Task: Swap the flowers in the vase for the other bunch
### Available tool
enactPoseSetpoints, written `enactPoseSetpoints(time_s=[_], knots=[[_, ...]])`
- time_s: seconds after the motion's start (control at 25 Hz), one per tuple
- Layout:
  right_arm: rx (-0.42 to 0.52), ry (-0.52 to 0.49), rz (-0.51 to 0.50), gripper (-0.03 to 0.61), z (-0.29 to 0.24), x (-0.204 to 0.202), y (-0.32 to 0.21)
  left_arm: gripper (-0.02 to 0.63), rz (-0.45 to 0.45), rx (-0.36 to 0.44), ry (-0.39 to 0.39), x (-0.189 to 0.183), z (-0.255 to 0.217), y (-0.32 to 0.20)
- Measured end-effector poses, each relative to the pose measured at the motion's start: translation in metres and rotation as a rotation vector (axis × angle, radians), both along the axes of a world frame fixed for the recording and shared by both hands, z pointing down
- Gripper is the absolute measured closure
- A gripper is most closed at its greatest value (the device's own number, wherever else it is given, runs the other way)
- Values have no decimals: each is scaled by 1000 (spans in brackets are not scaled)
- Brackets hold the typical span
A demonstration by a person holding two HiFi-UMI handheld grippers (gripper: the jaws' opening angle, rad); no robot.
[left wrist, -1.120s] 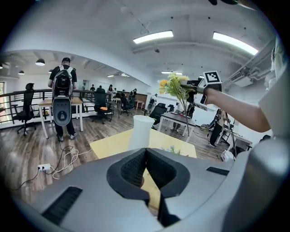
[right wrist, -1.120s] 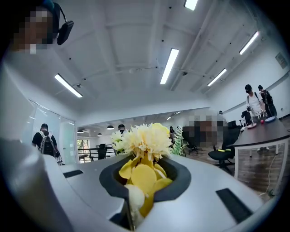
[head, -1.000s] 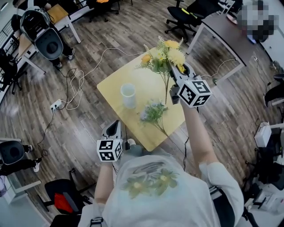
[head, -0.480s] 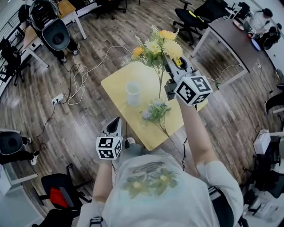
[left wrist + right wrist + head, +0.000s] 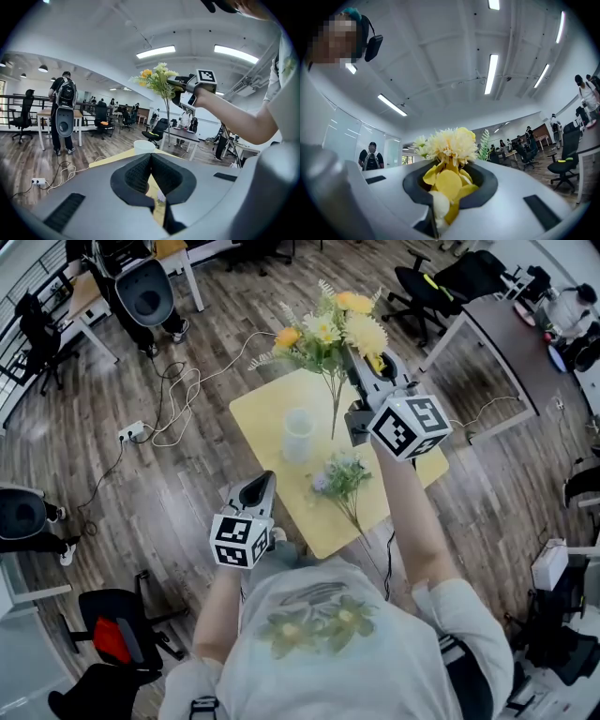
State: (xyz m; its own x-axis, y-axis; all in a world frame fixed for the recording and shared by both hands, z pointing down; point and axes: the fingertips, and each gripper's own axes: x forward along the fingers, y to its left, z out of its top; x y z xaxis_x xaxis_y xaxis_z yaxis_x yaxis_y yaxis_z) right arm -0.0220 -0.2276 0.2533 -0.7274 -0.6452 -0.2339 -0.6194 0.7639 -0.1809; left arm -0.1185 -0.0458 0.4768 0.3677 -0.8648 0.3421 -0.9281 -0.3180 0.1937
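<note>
Yellow bunch: clamped in right gripper, aloft above table; blooms mask its pads. Left gripper: jaws together, empty. Vase: 1, interior indistinct. Pale bunch: lying beside vase.

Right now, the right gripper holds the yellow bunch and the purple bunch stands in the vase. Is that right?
No. The purple bunch lies on the table beside the vase, as the head view shows. The right gripper does hold the yellow bunch.
</note>
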Motion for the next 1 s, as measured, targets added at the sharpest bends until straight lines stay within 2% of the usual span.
enactPoseSetpoints(time_s=[0.24, 1.0], knots=[[28, -5, -38, 492, -10, -27, 5, 597, -4, 36, 21, 1, -14, -1], [70, -11, -110, 492, 6, -78, 2, 595, -47, 12, 45, -5, -9, 4]])
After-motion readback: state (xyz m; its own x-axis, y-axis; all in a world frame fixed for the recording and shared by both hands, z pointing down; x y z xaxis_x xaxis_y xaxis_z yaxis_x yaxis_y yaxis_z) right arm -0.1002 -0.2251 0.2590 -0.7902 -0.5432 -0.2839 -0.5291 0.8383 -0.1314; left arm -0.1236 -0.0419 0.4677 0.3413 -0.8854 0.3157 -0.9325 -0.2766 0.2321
